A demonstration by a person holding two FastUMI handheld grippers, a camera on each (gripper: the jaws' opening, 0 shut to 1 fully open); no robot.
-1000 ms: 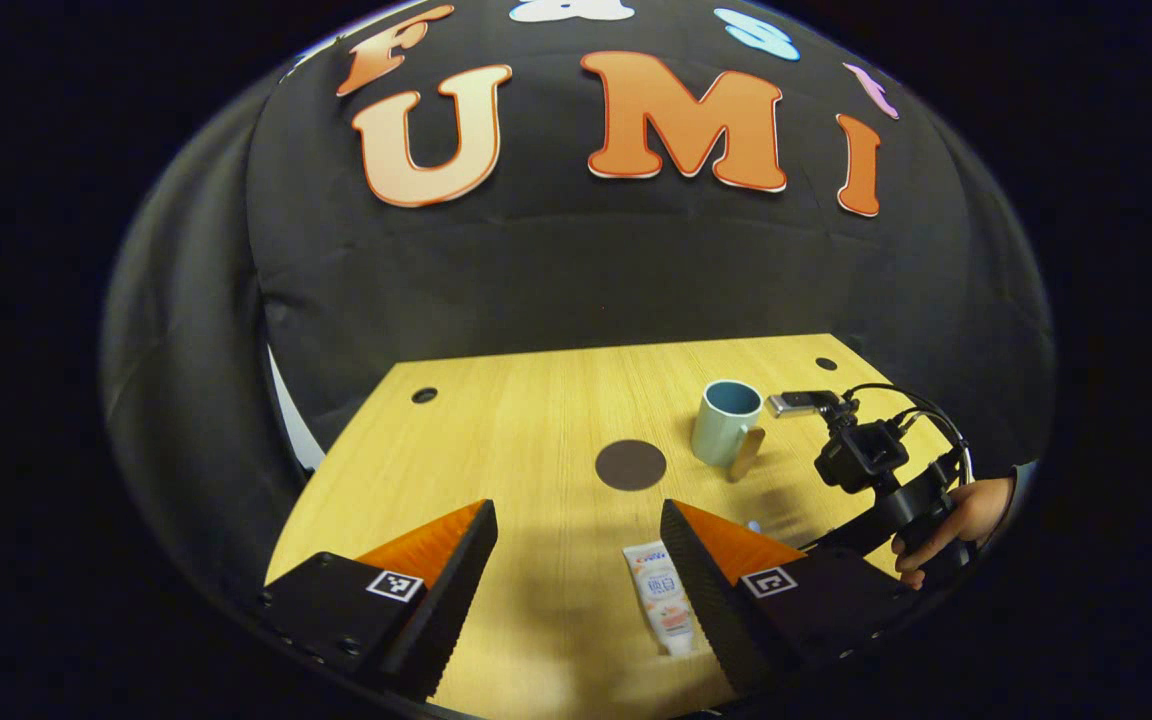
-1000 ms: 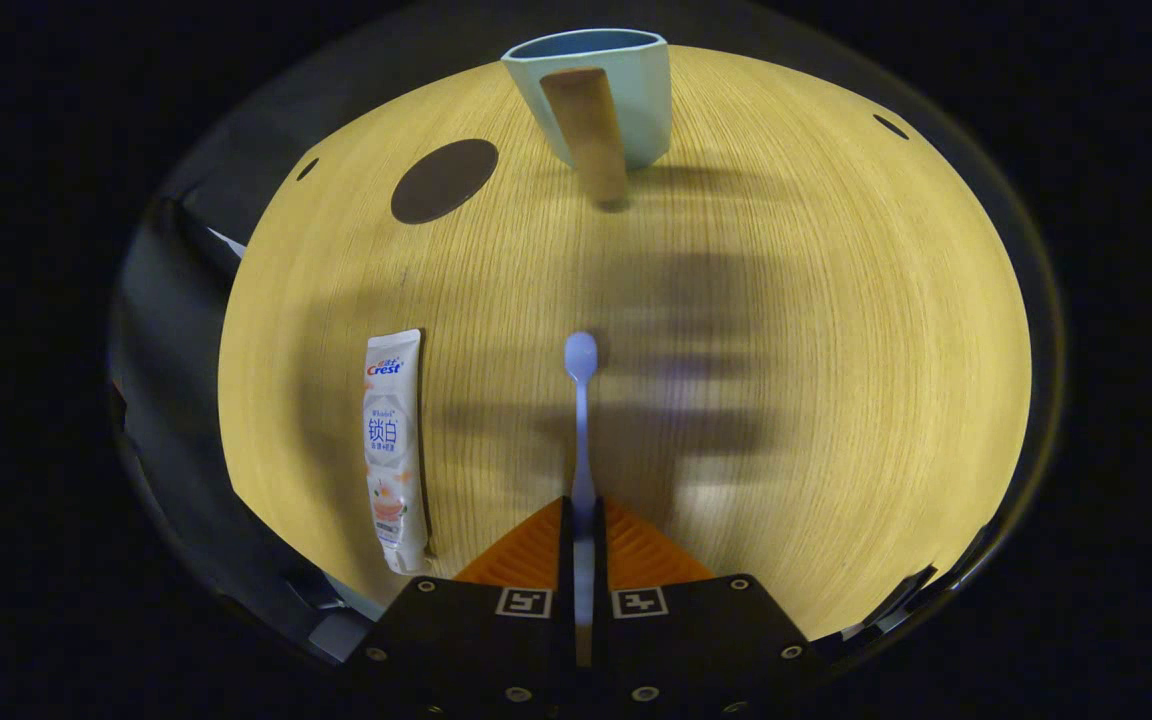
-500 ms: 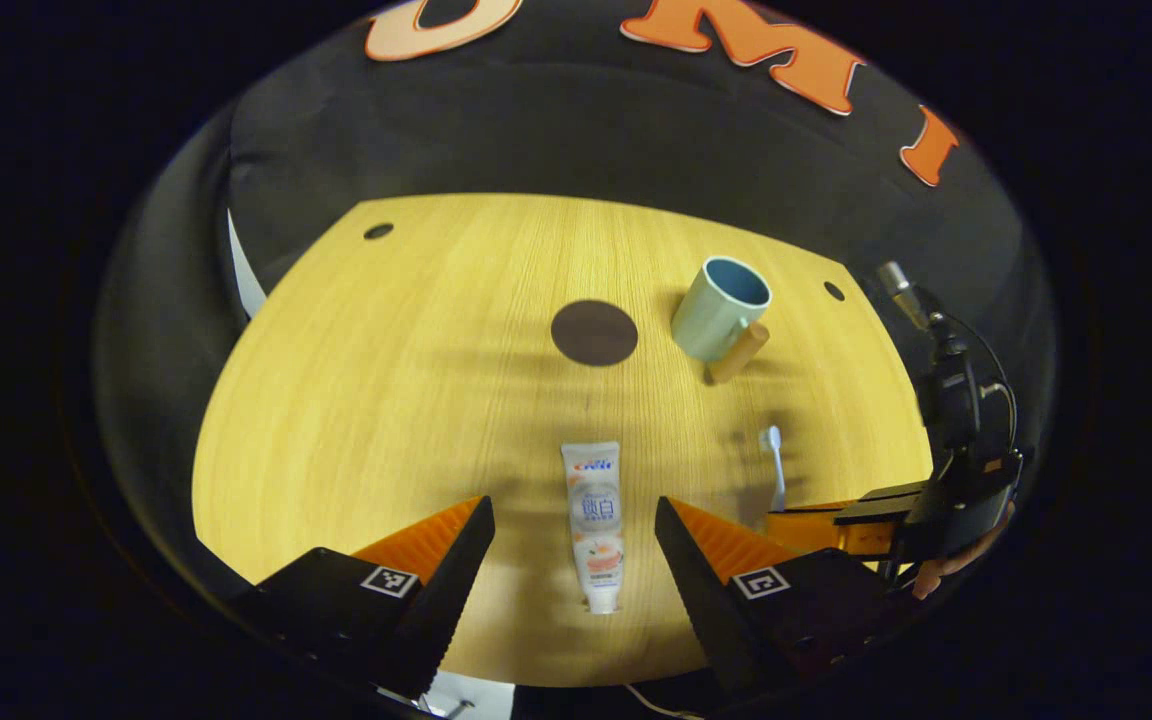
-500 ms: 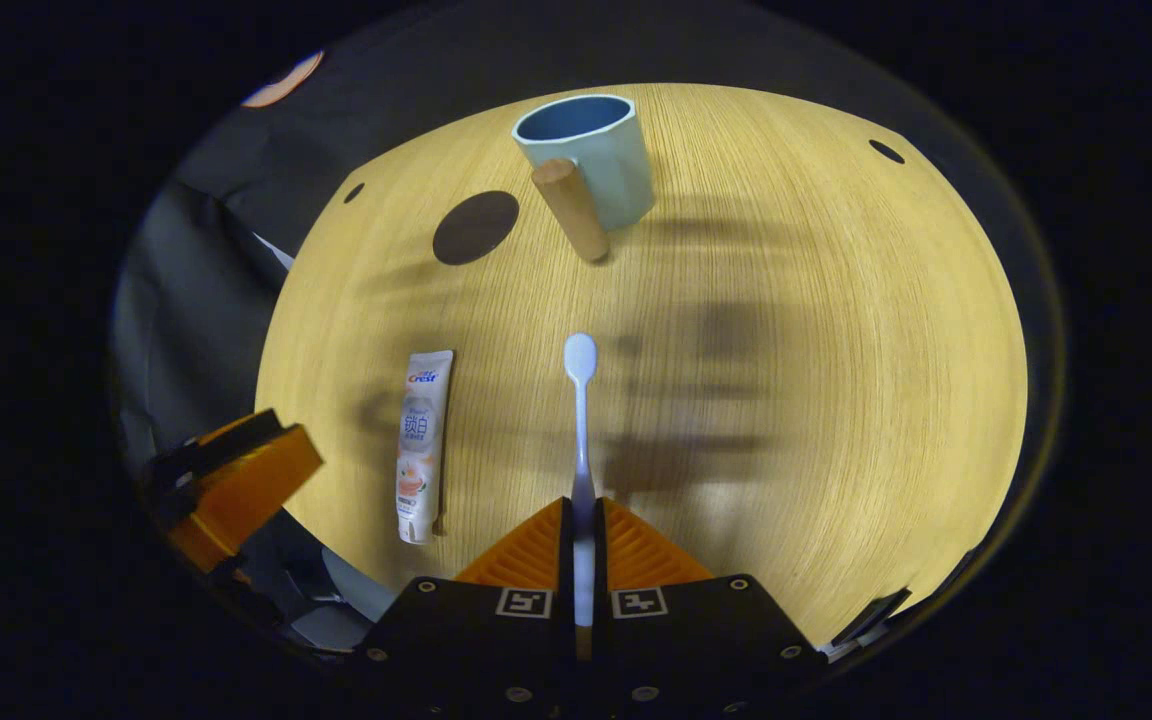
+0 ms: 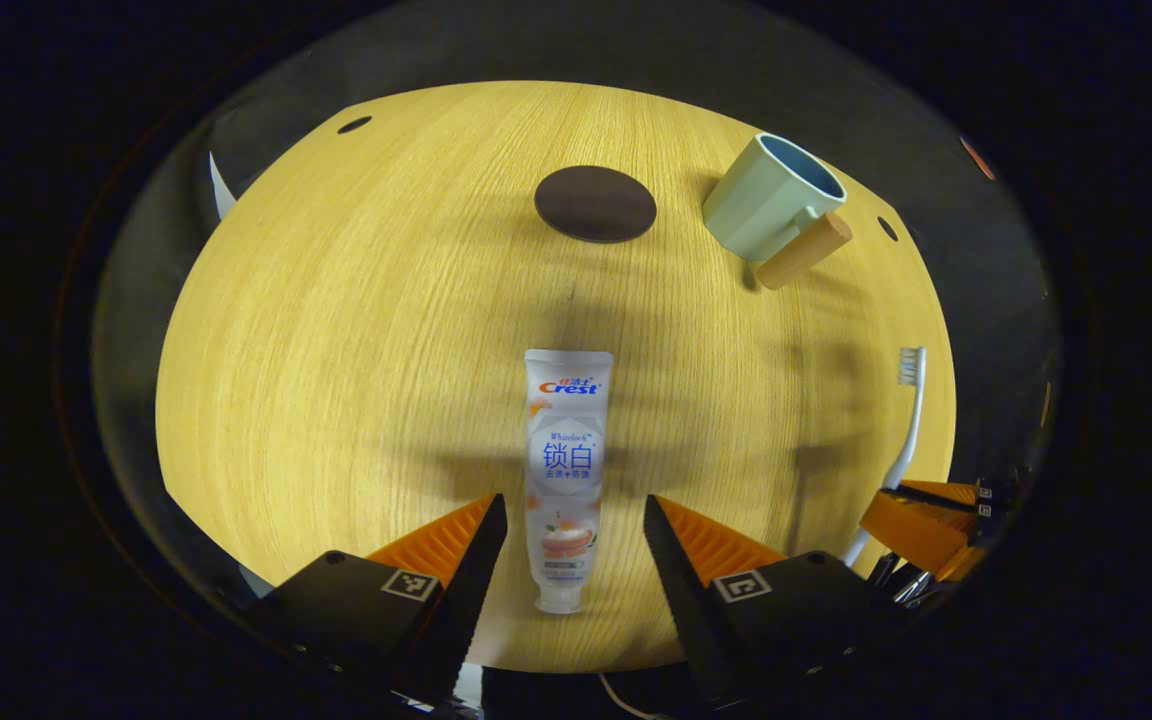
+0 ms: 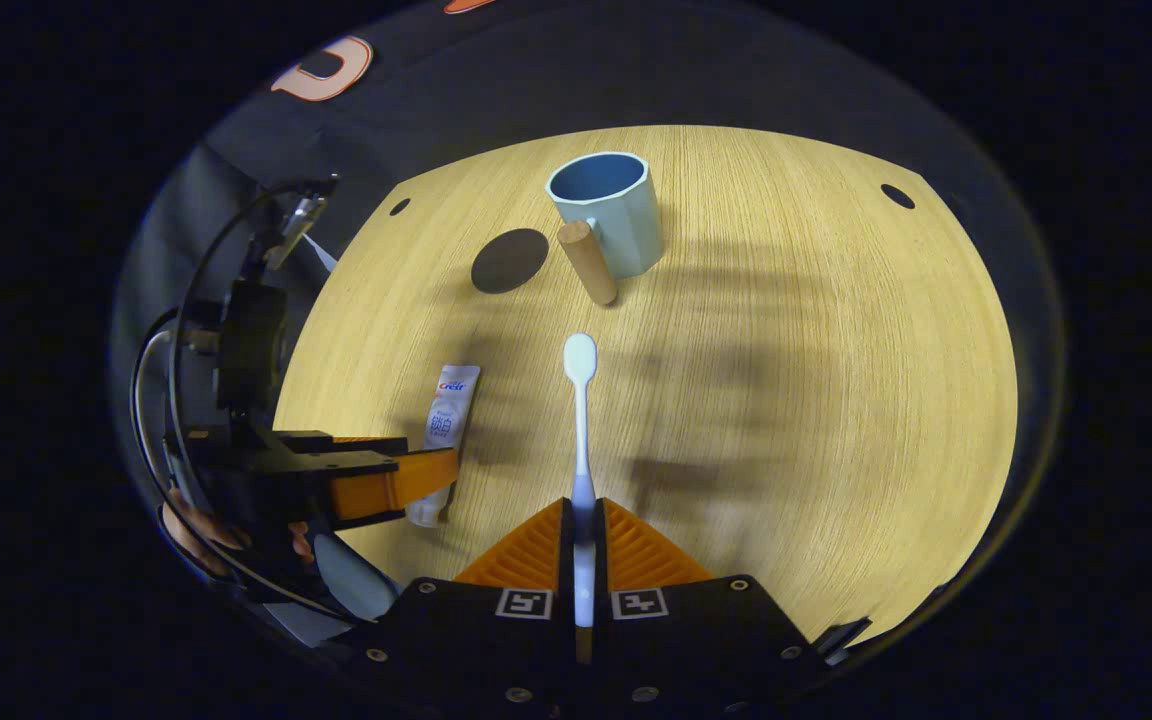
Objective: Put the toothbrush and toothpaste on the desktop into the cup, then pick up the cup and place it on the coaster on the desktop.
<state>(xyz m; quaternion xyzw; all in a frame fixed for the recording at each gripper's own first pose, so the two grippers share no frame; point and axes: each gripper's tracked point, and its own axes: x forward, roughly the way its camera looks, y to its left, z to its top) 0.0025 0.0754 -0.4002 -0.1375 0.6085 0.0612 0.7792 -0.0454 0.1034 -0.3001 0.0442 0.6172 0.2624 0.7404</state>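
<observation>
L gripper [image 5: 571, 515] is hovering over the desk [image 5: 336, 350] w/ jaws spread wide, the toothpaste [image 5: 566, 470] lying flat between them, cap end toward the gripper; fingers aren't touching the tube. Tube is sitting near the desk's near edge, roughly mid-width, lengthwise toward the far edge.

R gripper [image 6: 584, 520] is clamping the toothbrush [image 6: 580, 400] w/ jaws closed on its handle, brush sticking straight out ahead, head pointing toward the cup [image 6: 604, 225]. In the left gripper view the same brush [image 5: 904, 420] is showing by the desk's right edge, bristles at the top, held by the R gripper [image 5: 921, 515]. Can't tell whether the brush is touching the desk.

Cup [image 5: 771, 200] is standing upright toward the far right corner, w/ its wooden handle facing the near edge. Nothing visible inside the cup. Coaster [image 5: 595, 203], dark & round, is lying just left of the cup, apart from it, bare on top.

In the right gripper view the L gripper [image 6: 391, 480] is sitting over the tube's [image 6: 446, 430] cap end, w/ a hand [image 6: 198, 525] behind holding it and cables looping off its camera mount.
</observation>
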